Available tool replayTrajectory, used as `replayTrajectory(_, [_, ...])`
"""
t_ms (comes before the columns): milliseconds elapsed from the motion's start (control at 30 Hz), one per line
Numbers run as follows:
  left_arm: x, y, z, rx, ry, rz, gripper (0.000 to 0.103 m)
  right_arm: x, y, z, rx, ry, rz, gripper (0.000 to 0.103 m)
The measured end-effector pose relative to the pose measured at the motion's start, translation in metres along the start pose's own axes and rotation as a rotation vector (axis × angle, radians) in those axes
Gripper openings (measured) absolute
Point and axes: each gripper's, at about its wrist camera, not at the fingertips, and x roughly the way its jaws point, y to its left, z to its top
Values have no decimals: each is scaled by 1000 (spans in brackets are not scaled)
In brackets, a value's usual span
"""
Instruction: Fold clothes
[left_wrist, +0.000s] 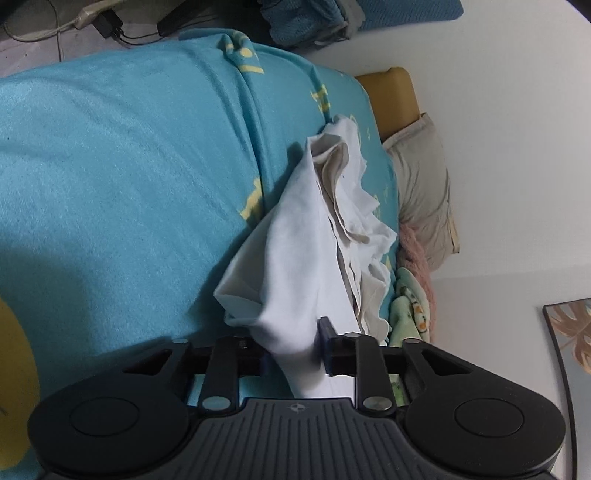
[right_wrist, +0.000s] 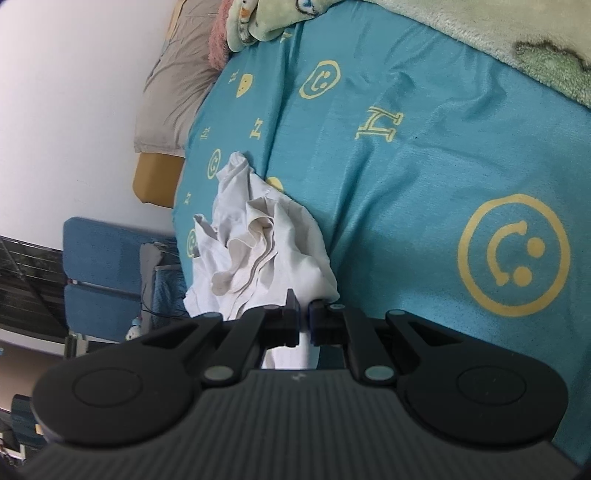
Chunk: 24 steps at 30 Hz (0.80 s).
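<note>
A crumpled white shirt lies on the bed near its pillow-side edge. The left gripper and right gripper each pinch its cloth. The sheet bears yellow smiley faces and the letter H.

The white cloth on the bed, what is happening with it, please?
A person is working on a white garment with two hand-held grippers, over a bed with a turquoise sheet. The left gripper has a thick fold of it between its fingers. The right gripper is closed on another edge. The garment is bunched and crumpled, part of it trailing on the sheet, so no neat fold is made yet. A pillow and a fleece blanket lie nearby.
</note>
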Motion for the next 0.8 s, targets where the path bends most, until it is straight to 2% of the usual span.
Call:
replayTrajectory(200, [-16,-25,0,96,-56,-38,10,-5,7,-3,-43,-4,3,8])
replayTrajectory(333, [-40,-54,-3,183,-88,-76,8,-30,20,-2,-40,-4,87,8])
replayTrajectory(433, [-74,-77,-11,237,-103,-121,8,-58,32,-5,-72,-19,140,7])
replayTrajectory(533, [-111,-95,-25,291,-108,-136,8,-89,36,-17,-108,-39,169,7])
replayTrajectory(800, [-208,-101,-67,303,-80,-154,8,-174,24,-57,-186,-36,198,7])
